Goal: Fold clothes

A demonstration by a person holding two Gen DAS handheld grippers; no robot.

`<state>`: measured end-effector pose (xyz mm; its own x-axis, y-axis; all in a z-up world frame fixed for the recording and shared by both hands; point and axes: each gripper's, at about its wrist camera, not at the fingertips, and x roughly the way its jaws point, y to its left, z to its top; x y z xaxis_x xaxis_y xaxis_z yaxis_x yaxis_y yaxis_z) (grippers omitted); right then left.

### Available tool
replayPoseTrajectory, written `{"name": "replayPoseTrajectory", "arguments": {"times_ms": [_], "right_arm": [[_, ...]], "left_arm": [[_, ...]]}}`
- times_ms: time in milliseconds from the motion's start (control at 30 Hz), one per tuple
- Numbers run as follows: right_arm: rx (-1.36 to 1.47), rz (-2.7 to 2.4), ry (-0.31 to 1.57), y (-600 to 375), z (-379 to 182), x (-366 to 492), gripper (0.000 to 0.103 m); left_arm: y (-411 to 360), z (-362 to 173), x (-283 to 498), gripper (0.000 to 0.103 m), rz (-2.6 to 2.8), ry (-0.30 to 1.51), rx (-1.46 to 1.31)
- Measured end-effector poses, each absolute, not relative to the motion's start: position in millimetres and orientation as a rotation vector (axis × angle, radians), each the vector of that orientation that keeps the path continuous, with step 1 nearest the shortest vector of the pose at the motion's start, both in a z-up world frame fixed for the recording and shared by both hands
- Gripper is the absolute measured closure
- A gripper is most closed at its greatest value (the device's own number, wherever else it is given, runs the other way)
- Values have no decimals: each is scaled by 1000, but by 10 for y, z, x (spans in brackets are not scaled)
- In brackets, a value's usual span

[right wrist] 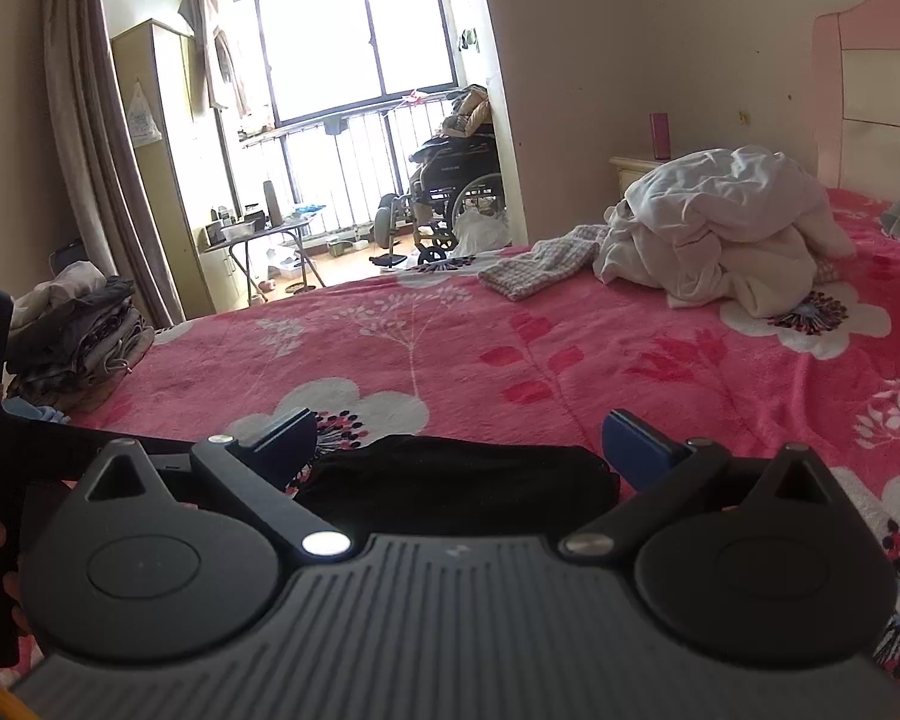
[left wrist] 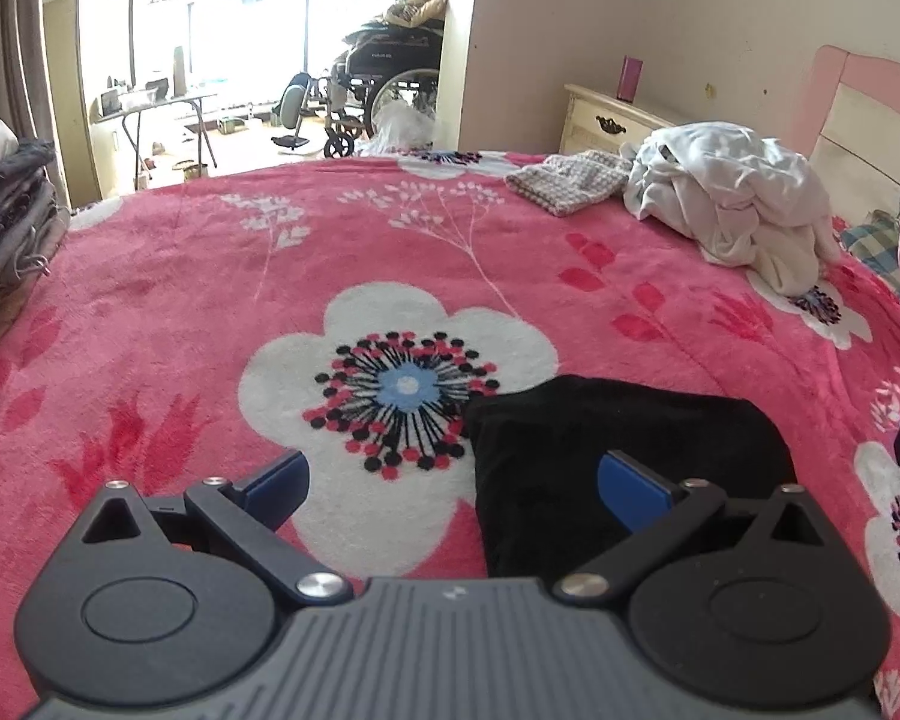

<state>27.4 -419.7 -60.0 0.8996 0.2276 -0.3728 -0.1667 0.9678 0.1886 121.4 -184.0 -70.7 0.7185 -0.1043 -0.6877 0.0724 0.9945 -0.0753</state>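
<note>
A folded black garment (left wrist: 624,468) lies on the pink flowered blanket (left wrist: 210,312), near the front. My left gripper (left wrist: 453,489) is open above the blanket, its right finger over the garment's left part, its left finger over the white flower. In the right wrist view the same black garment (right wrist: 456,483) lies just ahead between the fingers of my open right gripper (right wrist: 459,444), which holds nothing. A crumpled heap of white clothes (left wrist: 732,204) lies at the far right of the bed; it also shows in the right wrist view (right wrist: 726,234). A checked cloth (left wrist: 564,180) lies beside it.
A stack of folded dark clothes (left wrist: 12,222) sits at the bed's left edge. A pink headboard (left wrist: 870,108) and a cream nightstand (left wrist: 606,120) stand at the right. Beyond the bed stand a wheelchair (left wrist: 384,84) and a small table (left wrist: 150,114) by the window.
</note>
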Motion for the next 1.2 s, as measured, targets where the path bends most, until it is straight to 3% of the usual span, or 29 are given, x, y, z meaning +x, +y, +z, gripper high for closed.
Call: {"name": "replayPoseTrajectory", "arguments": {"times_ms": [333, 533, 733, 967, 1200], "right_arm": [[196, 162, 508, -4554, -777, 436, 1], [368, 226, 686, -5011, -1111, 745, 1], [580, 342, 845, -5235, -1524, 1028, 4], [649, 394, 904, -5356, -1735, 1289, 22], [742, 420, 917, -5517, -1849, 1642, 58]], "left_arm": [[-1895, -924, 1275, 0, -231, 824, -31], [-1897, -1083, 1387, 1, -349, 892, -42], [-1829, -1269, 1512, 15, -410, 961, -78], [-1798, -1418, 1699, 24, -478, 979, -79], [-1848, -1475, 1971, 34, -485, 942, -107]]}}
